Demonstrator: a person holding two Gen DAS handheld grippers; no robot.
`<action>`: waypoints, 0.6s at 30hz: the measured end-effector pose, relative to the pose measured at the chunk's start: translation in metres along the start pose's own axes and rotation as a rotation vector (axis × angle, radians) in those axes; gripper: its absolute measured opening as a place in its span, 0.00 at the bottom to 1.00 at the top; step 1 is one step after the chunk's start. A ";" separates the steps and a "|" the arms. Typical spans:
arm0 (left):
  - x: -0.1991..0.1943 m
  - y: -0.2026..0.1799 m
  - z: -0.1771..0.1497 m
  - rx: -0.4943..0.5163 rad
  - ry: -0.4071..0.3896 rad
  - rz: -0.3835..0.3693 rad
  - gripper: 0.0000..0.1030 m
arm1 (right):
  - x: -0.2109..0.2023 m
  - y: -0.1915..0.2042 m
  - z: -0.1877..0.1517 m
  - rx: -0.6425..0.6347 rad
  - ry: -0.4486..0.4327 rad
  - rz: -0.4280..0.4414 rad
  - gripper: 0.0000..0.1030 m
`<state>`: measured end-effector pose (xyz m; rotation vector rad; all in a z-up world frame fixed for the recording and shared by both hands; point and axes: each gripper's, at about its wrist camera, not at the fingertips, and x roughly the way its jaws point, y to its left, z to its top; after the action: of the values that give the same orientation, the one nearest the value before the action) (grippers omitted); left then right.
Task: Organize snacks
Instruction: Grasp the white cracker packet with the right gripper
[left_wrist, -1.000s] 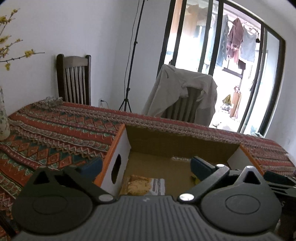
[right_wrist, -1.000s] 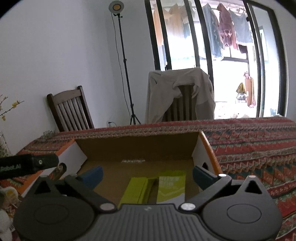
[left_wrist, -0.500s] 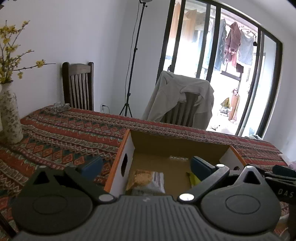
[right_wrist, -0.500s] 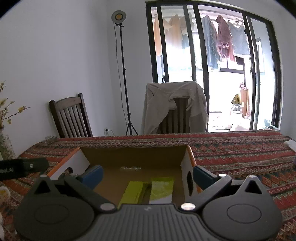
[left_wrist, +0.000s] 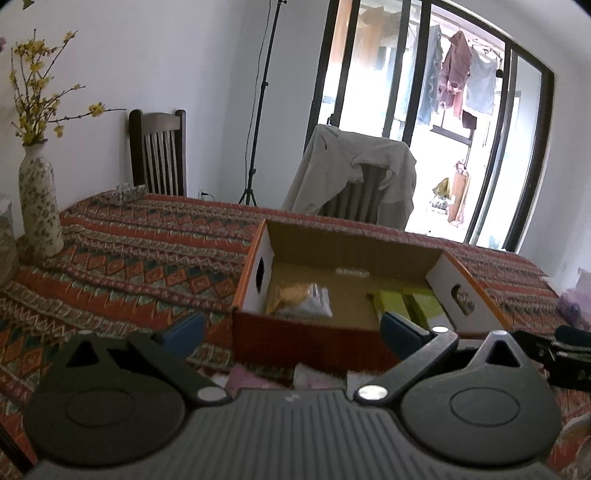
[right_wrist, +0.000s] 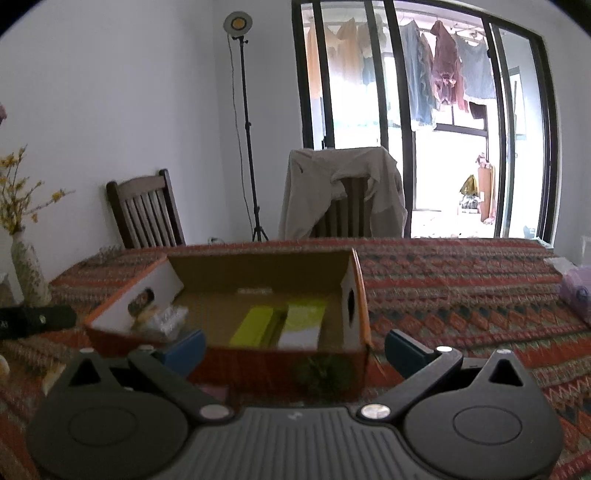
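1. One table under a red patterned cloth (left_wrist: 155, 254) fills the lower half of both views; its near edge is hidden behind the gripper bodies and its right end is cut off by the frame.
2. Two dark wooden chairs stand at the far side: a bare one (right_wrist: 146, 210) to the left and one draped with a beige jacket (right_wrist: 341, 188) to the right. Their seats and legs are hidden by the table.
3. One open cardboard box (left_wrist: 369, 251), orange outside and white on its end walls, sits on the cloth in the middle of the table, just beyond both grippers. Its near wall hides the near part of its floor.
4. Inside the box, two yellow-green packets (right_wrist: 284, 321) lie side by side toward the right end, their near ends hidden by the wall.
5. One clear bag of pale brown snacks (left_wrist: 299, 299) lies at the box's left end; its contents are blurred.
6. Pale pink and white wrappers (left_wrist: 258, 380) lie on the cloth near the box, mostly hidden by the left gripper body; I cannot tell how many.
7. One patterned vase (left_wrist: 38, 206) with yellow-flowered twigs stands at the far left.
8. The left gripper (left_wrist: 291, 328) has its two blue-tipped fingers spread wide with nothing between them.
9. The right gripper (right_wrist: 295, 345) is likewise spread wide and empty.
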<state>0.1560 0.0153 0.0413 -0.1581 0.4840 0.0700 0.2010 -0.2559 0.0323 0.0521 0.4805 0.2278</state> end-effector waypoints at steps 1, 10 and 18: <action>-0.003 0.002 -0.004 0.005 0.002 -0.003 1.00 | -0.004 -0.003 -0.006 -0.006 0.012 -0.003 1.00; -0.025 0.031 -0.052 0.028 0.063 0.006 1.00 | -0.031 -0.029 -0.060 -0.035 0.120 -0.045 1.00; -0.037 0.044 -0.079 -0.018 0.104 -0.002 1.00 | -0.036 -0.035 -0.091 -0.001 0.174 -0.064 1.00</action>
<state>0.0826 0.0439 -0.0166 -0.1803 0.5870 0.0642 0.1347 -0.2985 -0.0352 0.0157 0.6545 0.1708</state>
